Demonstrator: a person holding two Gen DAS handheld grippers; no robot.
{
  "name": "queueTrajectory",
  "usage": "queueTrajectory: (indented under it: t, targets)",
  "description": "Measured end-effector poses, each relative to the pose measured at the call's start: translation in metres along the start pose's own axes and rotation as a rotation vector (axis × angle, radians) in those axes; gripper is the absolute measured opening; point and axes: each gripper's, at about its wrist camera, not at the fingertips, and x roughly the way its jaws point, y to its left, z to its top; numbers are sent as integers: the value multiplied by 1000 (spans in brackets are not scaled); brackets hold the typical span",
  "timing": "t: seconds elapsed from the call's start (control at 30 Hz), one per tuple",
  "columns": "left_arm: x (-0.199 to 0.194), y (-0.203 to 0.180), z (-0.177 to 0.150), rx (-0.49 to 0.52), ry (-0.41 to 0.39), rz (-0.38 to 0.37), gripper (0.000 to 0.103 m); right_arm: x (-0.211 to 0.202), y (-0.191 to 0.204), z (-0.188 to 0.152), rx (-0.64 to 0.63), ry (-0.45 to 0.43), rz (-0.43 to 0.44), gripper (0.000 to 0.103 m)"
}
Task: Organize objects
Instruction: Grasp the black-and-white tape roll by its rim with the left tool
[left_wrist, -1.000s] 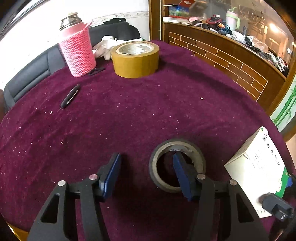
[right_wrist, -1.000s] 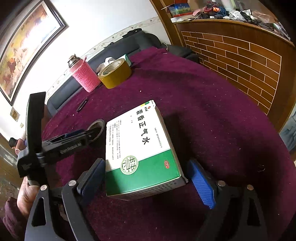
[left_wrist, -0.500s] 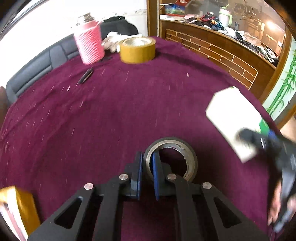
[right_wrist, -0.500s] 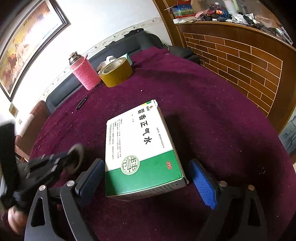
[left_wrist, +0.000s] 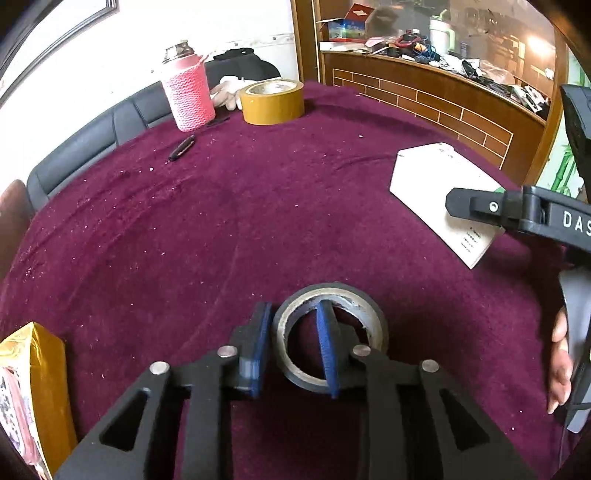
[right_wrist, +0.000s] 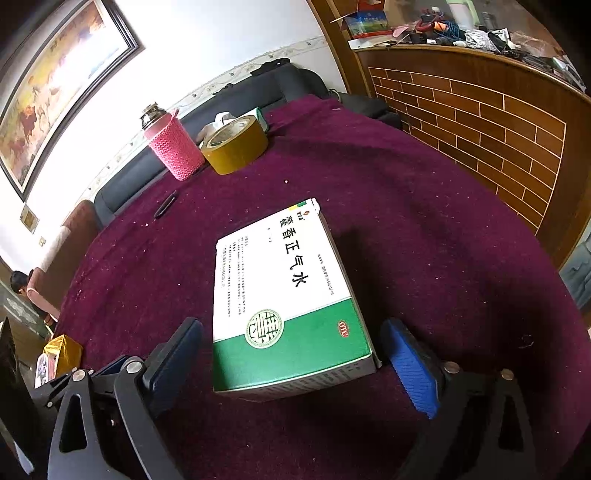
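Left tongs pinch the wall of the grey ring-shaped tape roll: light, stiff, safest by its wall.

Right tongs, jaws opening wide, straddle the green-white cardboard medicine box without touching it; light, crushable, grip its long sides.

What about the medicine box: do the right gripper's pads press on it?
No: the right gripper's jaws are opening, and the medicine box lies between them, clear of both pads.
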Motion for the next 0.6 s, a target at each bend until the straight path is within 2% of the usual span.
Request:
queueTrajectory:
  t: [0.07,0.17,0.33,0.6]
  targets:
    - [-5,2,-2,-17,7,-16,10,0,0,-1,2,-2,2,100]
    - [-23,10,-11,-39,3,-32,10,-1,-2,-1,14,-8,13,100]
    - [-54,24,-33,-93,8,-8,10,-1,2,-1,3,-3,-10,100]
    - [-100,32,-61,-62,-26,99,10,0,23,9,-101,31,-194,100]
